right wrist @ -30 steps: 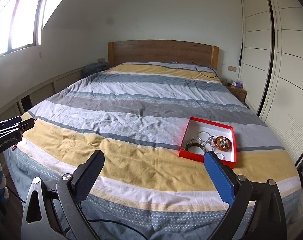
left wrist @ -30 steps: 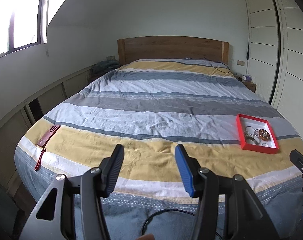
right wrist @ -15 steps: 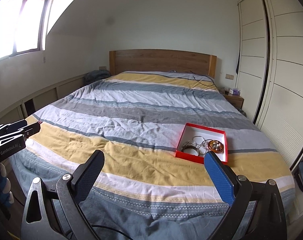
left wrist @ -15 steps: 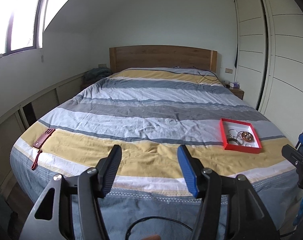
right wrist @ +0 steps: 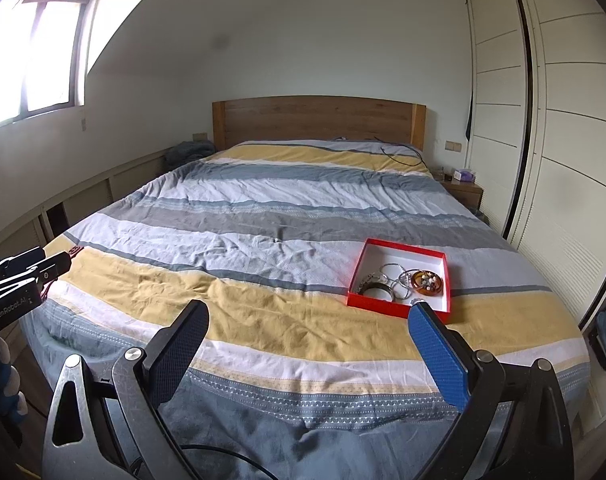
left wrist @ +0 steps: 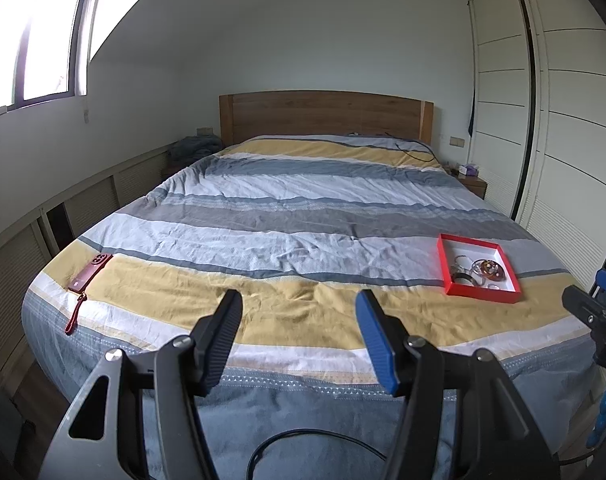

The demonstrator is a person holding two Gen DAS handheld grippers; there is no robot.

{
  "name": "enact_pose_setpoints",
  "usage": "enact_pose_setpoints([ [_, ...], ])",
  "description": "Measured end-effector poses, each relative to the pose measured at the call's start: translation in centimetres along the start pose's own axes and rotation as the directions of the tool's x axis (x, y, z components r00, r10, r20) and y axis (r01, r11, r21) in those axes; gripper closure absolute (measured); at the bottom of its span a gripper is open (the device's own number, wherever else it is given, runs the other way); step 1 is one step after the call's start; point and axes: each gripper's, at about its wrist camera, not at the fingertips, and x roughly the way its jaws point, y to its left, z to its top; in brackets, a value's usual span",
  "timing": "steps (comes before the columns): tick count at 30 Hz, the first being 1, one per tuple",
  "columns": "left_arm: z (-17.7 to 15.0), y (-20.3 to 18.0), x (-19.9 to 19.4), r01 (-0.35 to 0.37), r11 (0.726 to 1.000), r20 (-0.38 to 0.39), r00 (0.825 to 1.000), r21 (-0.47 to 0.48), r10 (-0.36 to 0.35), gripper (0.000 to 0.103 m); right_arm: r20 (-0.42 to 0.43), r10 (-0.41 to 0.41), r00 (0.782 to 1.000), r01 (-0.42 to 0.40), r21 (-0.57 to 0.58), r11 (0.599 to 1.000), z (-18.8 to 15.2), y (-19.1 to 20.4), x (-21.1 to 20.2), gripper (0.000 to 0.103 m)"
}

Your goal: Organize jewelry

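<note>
A red open box (left wrist: 483,296) with a white inside lies on the striped bedcover, near the foot of the bed on the right. It holds several bangles and an amber bracelet (left wrist: 489,270) in a loose heap. From the right wrist view the box (right wrist: 383,304) and the amber bracelet (right wrist: 425,282) lie just beyond my blue fingertip. My left gripper (left wrist: 299,304) hangs open over the foot of the bed, nothing between its fingers. My right gripper (right wrist: 308,312) is open wide and empty, short of the box.
A dark red phone case (left wrist: 91,274) with a wrist strap lies near the bed's left front corner. A black cable (left wrist: 413,152) trails by the wooden headboard (left wrist: 323,116). White wardrobe doors (left wrist: 563,140) line the right wall, a bedside table (left wrist: 473,184) beside them.
Both grippers have drawn back from the bed, so the box looks smaller and farther. The left jaws stand slightly wider. Little has shifted in the last half second.
</note>
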Motion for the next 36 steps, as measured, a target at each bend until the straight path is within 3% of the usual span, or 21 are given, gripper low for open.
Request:
enact_pose_setpoints([
  [36, -1.3, -2.3, 2.4, 0.014, 0.999, -0.073, 0.997, 0.049, -0.01, 0.046, -0.062, -0.02, 0.998, 0.024, 0.053, 0.998, -1.3, -1.7, 2.3, 0.004],
])
